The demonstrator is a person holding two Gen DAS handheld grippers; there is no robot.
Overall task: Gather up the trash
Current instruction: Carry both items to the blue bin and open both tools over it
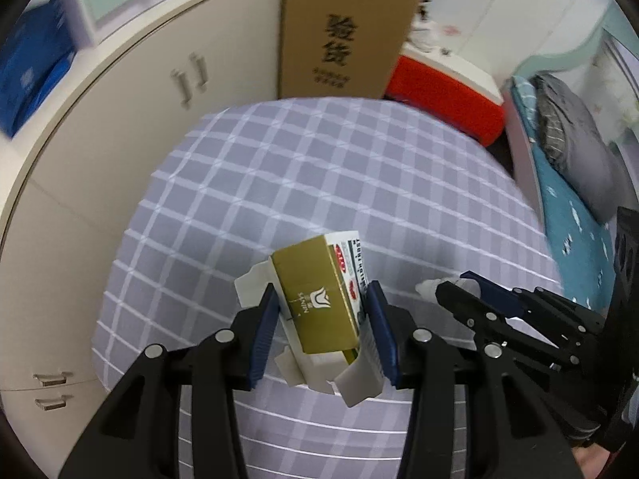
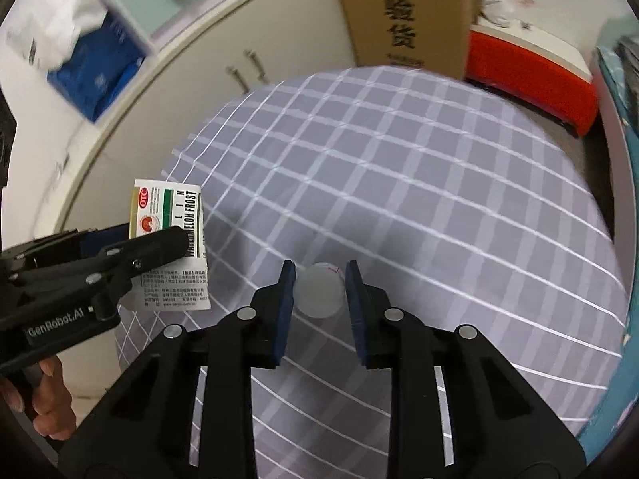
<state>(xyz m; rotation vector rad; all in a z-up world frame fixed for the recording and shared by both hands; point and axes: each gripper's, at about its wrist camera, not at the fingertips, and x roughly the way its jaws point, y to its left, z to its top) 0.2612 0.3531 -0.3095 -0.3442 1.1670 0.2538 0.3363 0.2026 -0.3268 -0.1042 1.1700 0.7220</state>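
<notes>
My left gripper (image 1: pixel 321 293) is shut on a gold and white medicine carton (image 1: pixel 319 299) with its end flaps open, held above the checked table. The carton also shows in the right wrist view (image 2: pixel 171 239), at the left, clamped in the left gripper. My right gripper (image 2: pixel 319 275) is shut on a small translucent plastic bottle (image 2: pixel 318 295), seen end-on between the blue pads. In the left wrist view the right gripper (image 1: pixel 451 287) sits just right of the carton with the bottle's pale tip (image 1: pixel 429 286) showing.
The round table has a grey-purple checked cloth (image 1: pixel 303 183). A tall brown cardboard box (image 1: pixel 343 32) and a red and white box (image 1: pixel 447 92) stand behind it. Cream cabinets (image 1: pixel 120 127) are at the left, a bed with teal sheet (image 1: pixel 575 215) at the right.
</notes>
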